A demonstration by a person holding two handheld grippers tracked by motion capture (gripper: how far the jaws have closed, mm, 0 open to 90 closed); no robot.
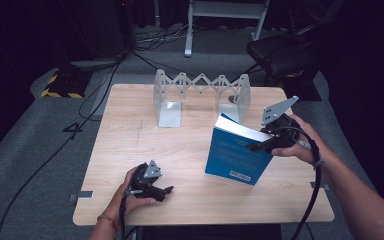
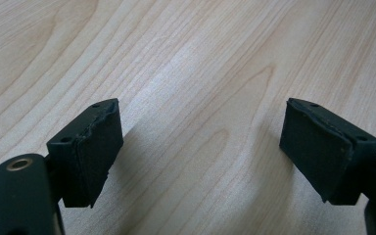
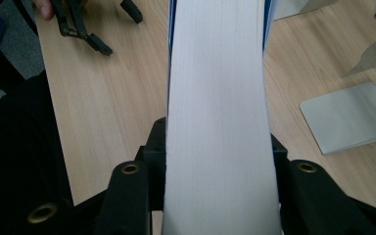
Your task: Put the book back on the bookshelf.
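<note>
A dark room is surrounding the wooden table (image 1: 130,150). The right gripper (image 1: 265,142) is clamping the blue book (image 1: 235,155), tilting it on its lower edge, right of centre. The left gripper (image 1: 166,191) is resting wide, empty. Shelving it in the rack (image 1: 200,92) behind seems left to do.

table (image 1: 145,150): we saw pale, smooth wood grain
book (image 1: 235,155): we noted a glossy blue cover and white paper edges
bookend rack (image 1: 170,112): matt grey metal
left gripper (image 2: 200,147): matt black pads
</note>
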